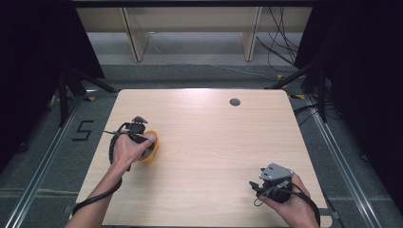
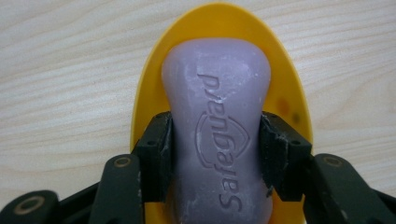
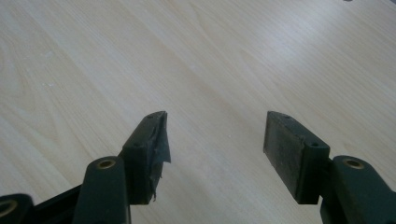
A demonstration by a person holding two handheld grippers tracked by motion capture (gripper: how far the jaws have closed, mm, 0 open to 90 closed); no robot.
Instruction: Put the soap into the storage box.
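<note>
Lengthwise, soap bar (image 2: 217, 135) lies along dish (image 2: 285, 79).

Pale lilac soap bar (image 2: 217, 126), chalky white scuffs across it, the raised "Safeguard" lettering in the same lilac. Under it a bright yellow-orange dish (image 2: 285, 88), two faint brownish spots on its rim. Both tools matte black: left tool (image 2: 217, 154), right tool (image 3: 215, 149). Worktop (image 3: 140, 56) light blond wood, fine grain.
</note>
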